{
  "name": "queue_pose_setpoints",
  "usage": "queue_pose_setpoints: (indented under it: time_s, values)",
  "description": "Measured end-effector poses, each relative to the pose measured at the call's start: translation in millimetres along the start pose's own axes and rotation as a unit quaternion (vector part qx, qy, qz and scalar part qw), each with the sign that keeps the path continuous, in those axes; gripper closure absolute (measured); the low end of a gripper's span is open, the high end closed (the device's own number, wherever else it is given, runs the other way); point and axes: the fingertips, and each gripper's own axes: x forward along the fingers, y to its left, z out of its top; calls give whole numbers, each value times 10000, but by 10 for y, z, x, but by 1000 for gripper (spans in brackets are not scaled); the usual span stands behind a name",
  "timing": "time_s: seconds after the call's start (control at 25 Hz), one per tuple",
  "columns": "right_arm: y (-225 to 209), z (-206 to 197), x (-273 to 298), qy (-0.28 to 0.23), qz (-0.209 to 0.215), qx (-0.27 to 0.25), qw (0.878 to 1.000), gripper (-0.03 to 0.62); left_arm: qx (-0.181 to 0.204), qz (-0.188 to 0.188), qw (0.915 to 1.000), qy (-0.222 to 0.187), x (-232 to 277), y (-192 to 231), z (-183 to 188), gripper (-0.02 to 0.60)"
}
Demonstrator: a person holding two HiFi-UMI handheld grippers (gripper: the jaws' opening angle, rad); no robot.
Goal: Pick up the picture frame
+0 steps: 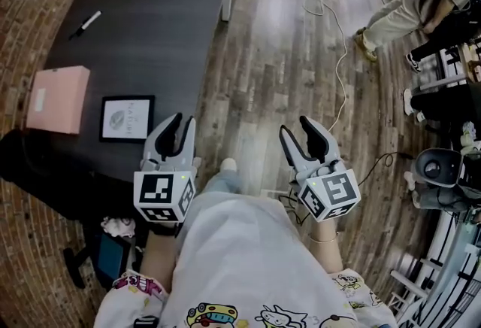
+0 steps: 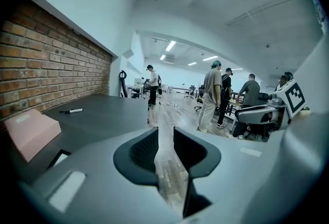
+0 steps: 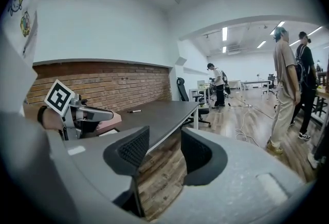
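One rectangular, black-edged picture frame (image 1: 127, 118) lay flat at the left centre of the head view on one dark matte table (image 1: 165, 10), beside one pink box (image 1: 58, 99) and well apart from one marker (image 1: 86, 24). Two grey grippers, the left gripper (image 1: 183, 123) and the right gripper (image 1: 297, 129), each held ribbed black jaws apart, with nothing between them.

Head cam looks steeply down over left gripper (image 1: 184, 120) and right gripper (image 1: 294, 126) onto dark table (image 1: 150, 18) and wood floor (image 1: 285, 41); each gripper cam sits close behind its own jaws, facing roughly level down the room, both also catching that table plus brick wall (image 2: 46, 69).
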Motion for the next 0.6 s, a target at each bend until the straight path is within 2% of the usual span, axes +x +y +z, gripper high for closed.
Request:
queue_pose_setpoints:
  time_s: [0.2, 0.36, 0.48, 0.6]
  values:
    - [122, 107, 331, -30, 266, -59, 9996, 393, -157, 181, 9997, -39, 30, 272, 2, 476]
    - [279, 156, 564, 75, 658, -165, 9977, 387, -364, 471, 9982, -91, -52, 456, -6, 469]
    - [467, 207, 810, 196, 1096, -313, 9933, 381, -582, 827, 9947, -182, -180, 654, -34, 466]
    - [791, 253, 1176, 386, 1692, -600, 9830, 376, -892, 1346, 9865, -282, -377, 965, -126, 460]
